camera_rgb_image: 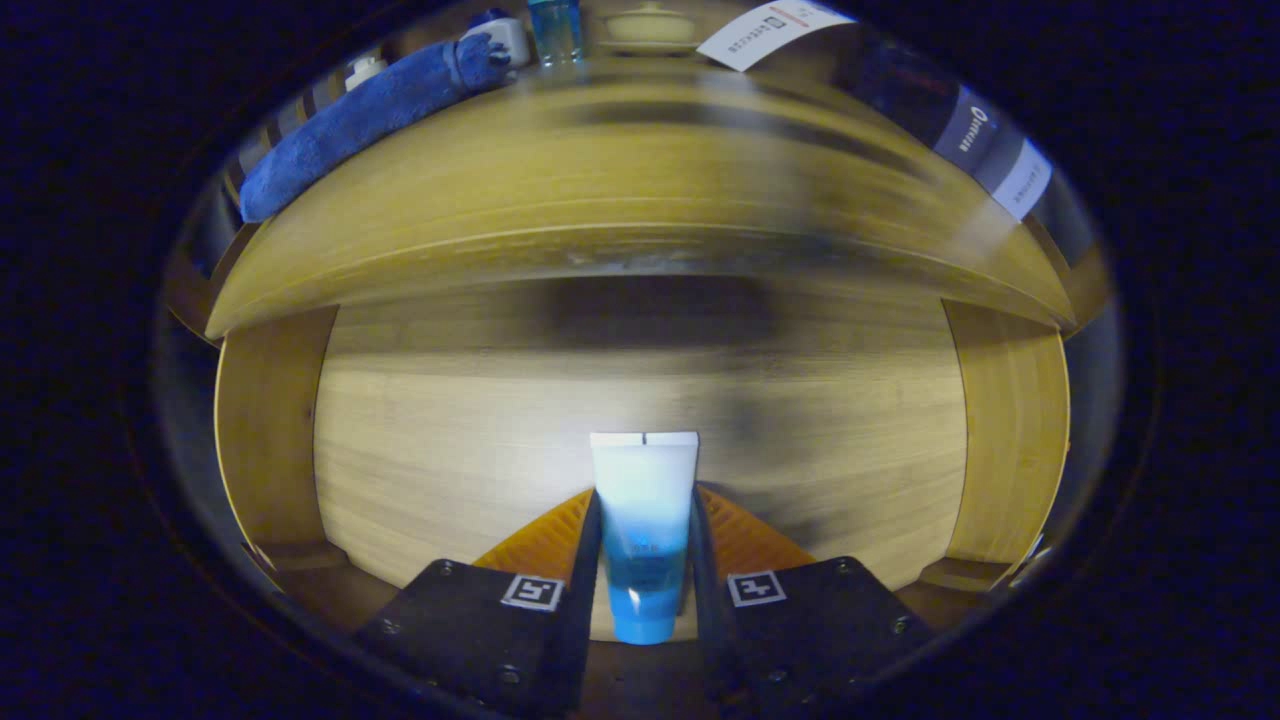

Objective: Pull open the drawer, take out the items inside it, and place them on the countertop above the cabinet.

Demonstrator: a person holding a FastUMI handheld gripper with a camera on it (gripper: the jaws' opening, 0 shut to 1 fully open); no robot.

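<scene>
A white-and-blue tube (644,530) stands between my two fingers, and my gripper (645,515) is shut on it, both fingers pressing its sides. The tube's flat crimped end points away from me and its blue cap end points back toward me. Below and beyond the tube lies the pale wooden floor of the open drawer (450,440), with its side walls to the left and right. Above the drawer runs the wooden countertop (620,170) of the cabinet, blurred by motion.
On the countertop's far left lies a rolled blue towel (360,110). Behind it stand a small white container (505,35), a clear blue bottle (555,30) and a pale lidded bowl (650,25). A white paper card (770,30) lies at the far right.
</scene>
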